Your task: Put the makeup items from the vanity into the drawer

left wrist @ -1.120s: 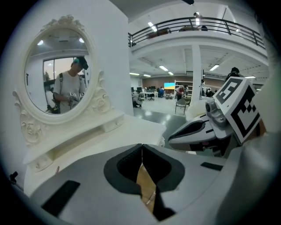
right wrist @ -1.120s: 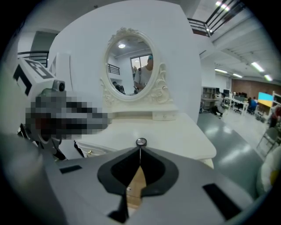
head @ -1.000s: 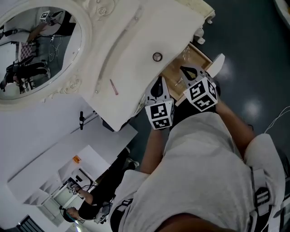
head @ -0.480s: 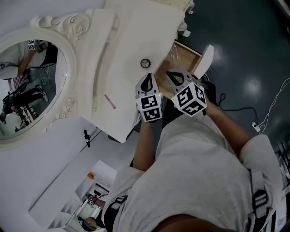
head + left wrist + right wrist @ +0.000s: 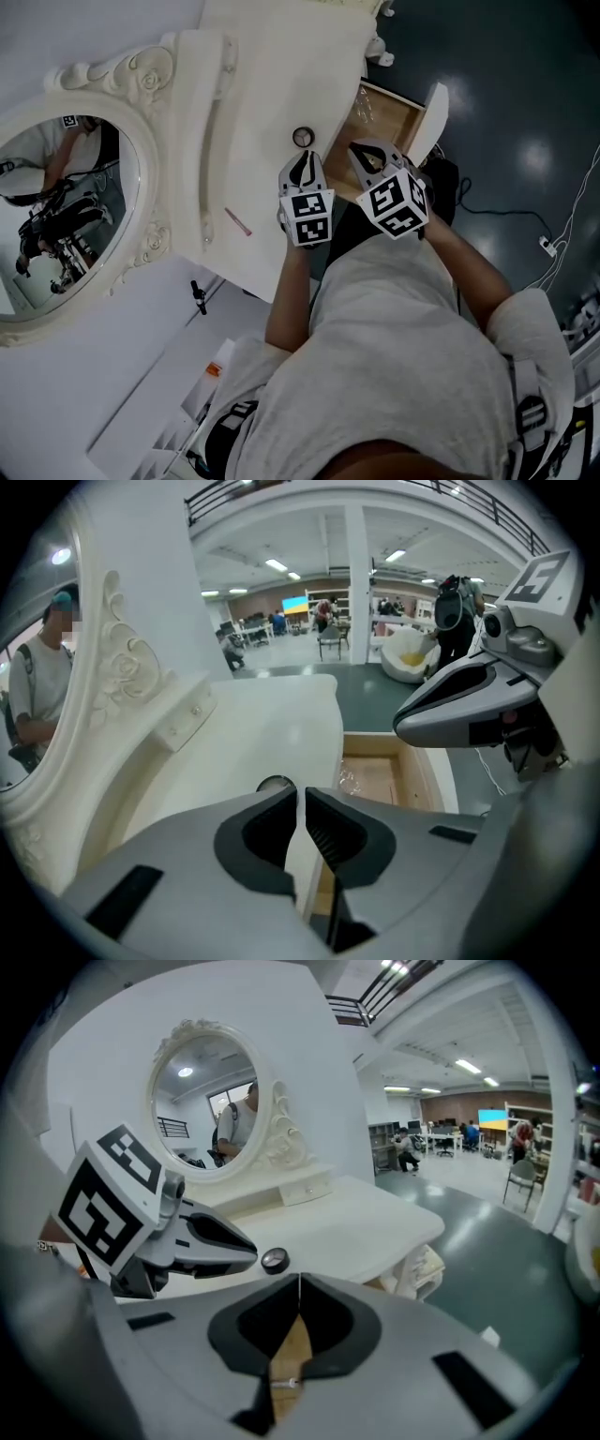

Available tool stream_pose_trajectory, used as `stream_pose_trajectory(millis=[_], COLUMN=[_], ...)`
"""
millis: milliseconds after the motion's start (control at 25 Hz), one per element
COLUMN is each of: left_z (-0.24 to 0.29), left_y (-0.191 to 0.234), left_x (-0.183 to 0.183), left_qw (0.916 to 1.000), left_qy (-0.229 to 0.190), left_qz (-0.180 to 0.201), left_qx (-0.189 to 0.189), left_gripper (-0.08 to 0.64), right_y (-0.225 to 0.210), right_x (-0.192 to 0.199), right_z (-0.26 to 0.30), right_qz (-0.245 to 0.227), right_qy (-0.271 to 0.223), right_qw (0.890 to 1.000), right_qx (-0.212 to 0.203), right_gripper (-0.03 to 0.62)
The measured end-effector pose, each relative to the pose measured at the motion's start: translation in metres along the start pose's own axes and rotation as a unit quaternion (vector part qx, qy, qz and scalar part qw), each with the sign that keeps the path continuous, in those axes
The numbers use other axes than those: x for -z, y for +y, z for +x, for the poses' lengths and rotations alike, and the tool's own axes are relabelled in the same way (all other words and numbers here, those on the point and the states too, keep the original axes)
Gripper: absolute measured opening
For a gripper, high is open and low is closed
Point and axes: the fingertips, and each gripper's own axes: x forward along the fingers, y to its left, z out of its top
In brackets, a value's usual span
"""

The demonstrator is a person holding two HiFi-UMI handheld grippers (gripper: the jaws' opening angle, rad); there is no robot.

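Hovering at the near edge of the vanity [image 5: 272, 84], the left gripper [image 5: 302, 157] is pointing down at a small round compact [image 5: 303, 137] just beyond its tips. Its jaws are standing all but together, with nothing between them. The right gripper [image 5: 364, 152], just to the right, is hanging over the open wooden drawer [image 5: 398, 95], its jaws meeting and likewise empty. Two makeup items are lying on the white top: the compact, close to the drawer, and a slim pink stick [image 5: 237, 222], well apart to the left, nearer the oval mirror [image 5: 66, 206]. Something clear and glinting [image 5: 364, 111] is lying inside the drawer, but what it is cannot be told. Judging by this layout, the task is at most partly done. The drawer is already open and both visible items are waiting to be moved. The compact is looking the likelier next pick, for which the left jaws would first need to part.
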Motion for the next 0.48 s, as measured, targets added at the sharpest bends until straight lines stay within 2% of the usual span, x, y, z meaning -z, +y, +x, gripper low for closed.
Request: stream_pose_trajectory(millis=[80,160,480], left_z=[0.006,0.012,0.031], left_y=[0.001,0.002,0.014], left_x=[0.001,0.003,0.009], left_qw=[0.9999,0.9998,0.9994], left_qy=[0.001,0.007,0.031], left_qz=[0.009,0.013,-0.001], left_qx=[0.004,0.011,0.016], left_gripper=[0.023,0.113,0.202], right_y=[-0.004,-0.007,-0.014], right_x=[0.002,0.001,0.008], right_z=[0.003,0.003,0.006], right_qz=[0.004,0.009,0.002], right_qy=[0.001,0.001,0.011], right_qw=[1.000,1.000,1.000], right_qx=[0.008,0.015,0.014], right_gripper=[0.015,0.015,0.015])
